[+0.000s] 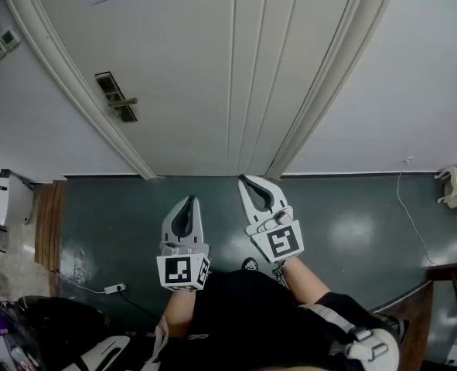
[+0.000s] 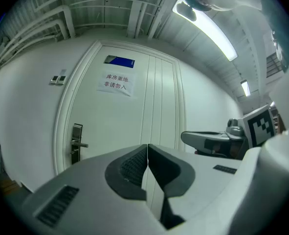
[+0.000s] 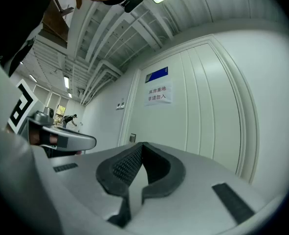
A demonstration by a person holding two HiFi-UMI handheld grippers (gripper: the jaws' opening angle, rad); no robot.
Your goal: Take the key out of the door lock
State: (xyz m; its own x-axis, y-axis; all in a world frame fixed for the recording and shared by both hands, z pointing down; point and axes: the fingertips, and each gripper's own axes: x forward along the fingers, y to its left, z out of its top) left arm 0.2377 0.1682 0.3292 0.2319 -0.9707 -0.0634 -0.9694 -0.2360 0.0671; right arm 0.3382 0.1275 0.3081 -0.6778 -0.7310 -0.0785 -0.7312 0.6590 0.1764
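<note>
A white door stands ahead, with a dark lock plate and lever handle at its left edge. I see the same lock plate in the left gripper view, small and far off. A key in it is too small to make out. My left gripper is held low in front of the door with its jaws shut and empty. My right gripper is beside it, a little farther forward, also shut on nothing. Both are well short of the lock. In the right gripper view the lock is a tiny dark patch.
A paper sign hangs on the door, with a blue plate above it. Wall switches sit left of the frame. A power strip and cable lie on the dark green floor. Wooden furniture stands at the right.
</note>
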